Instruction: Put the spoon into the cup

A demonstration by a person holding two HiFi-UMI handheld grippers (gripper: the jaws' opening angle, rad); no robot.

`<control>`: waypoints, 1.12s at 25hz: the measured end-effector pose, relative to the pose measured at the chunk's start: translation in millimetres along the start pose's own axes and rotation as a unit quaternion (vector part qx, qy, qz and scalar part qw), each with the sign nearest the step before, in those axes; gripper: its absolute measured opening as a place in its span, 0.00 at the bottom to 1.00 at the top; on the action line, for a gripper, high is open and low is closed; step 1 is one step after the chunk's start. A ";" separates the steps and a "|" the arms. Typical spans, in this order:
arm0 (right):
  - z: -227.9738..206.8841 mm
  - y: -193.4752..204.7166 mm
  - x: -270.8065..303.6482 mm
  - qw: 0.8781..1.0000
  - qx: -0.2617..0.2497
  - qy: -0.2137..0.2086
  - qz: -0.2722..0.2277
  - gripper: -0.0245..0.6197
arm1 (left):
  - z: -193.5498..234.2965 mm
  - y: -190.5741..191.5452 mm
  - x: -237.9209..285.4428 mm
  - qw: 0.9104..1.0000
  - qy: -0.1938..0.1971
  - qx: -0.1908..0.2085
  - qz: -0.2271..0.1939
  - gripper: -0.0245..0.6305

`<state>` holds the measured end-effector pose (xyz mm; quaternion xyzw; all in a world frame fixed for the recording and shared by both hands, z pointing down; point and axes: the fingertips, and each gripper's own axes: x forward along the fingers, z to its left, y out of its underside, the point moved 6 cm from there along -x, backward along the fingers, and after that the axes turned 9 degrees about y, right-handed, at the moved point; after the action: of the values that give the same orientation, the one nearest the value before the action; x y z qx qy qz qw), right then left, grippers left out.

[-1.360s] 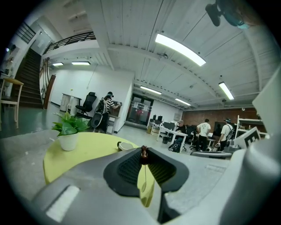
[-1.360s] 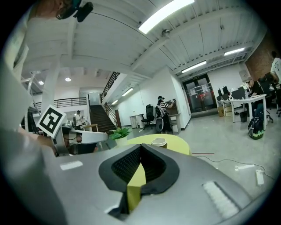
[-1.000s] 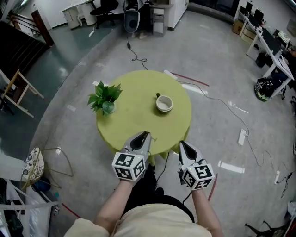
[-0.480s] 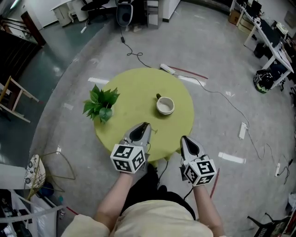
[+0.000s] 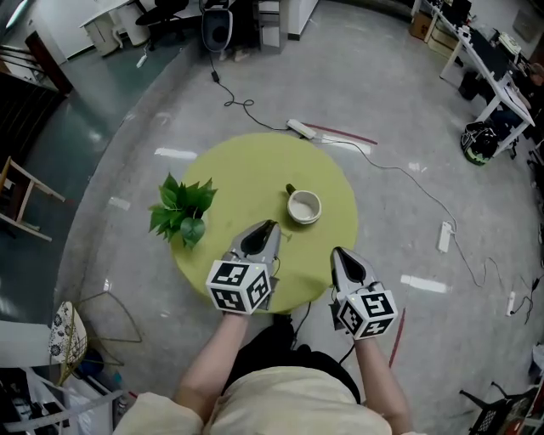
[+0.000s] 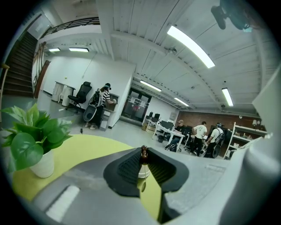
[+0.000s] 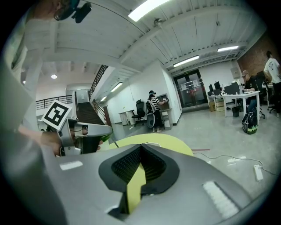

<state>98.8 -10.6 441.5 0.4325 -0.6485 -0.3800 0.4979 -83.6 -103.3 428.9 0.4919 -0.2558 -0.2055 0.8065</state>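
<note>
A white cup (image 5: 304,206) with a dark handle stands on the round yellow-green table (image 5: 255,174), right of its middle. My left gripper (image 5: 265,229) hovers over the near part of the table, short of the cup. It is shut on a thin spoon (image 6: 143,154): the brown-tipped handle sticks up between the pads and the bowl hangs below. The cup (image 6: 141,170) shows just behind the jaws in the left gripper view. My right gripper (image 5: 338,255) is at the table's near right edge, jaws shut with nothing between them (image 7: 140,148).
A potted green plant (image 5: 181,212) stands at the table's left edge. Cables and a power strip (image 5: 302,129) lie on the floor beyond the table. Office chairs (image 5: 214,25) and desks (image 5: 484,59) stand farther off, with people at the far desks (image 6: 199,132).
Both grippers have moved forward over the table, nearer to the cup. The left keeps its hold on the spoon.
</note>
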 end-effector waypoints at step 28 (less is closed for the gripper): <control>-33.1 -21.8 40.3 1.000 -0.001 0.022 0.015 0.04 | 11.9 -28.3 76.5 1.000 0.028 -0.010 -0.004 0.11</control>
<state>129.8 -57.9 441.3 0.4309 -0.6431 -0.3635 0.5183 -33.2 -168.3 424.1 0.4906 -0.2290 -0.1978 0.8172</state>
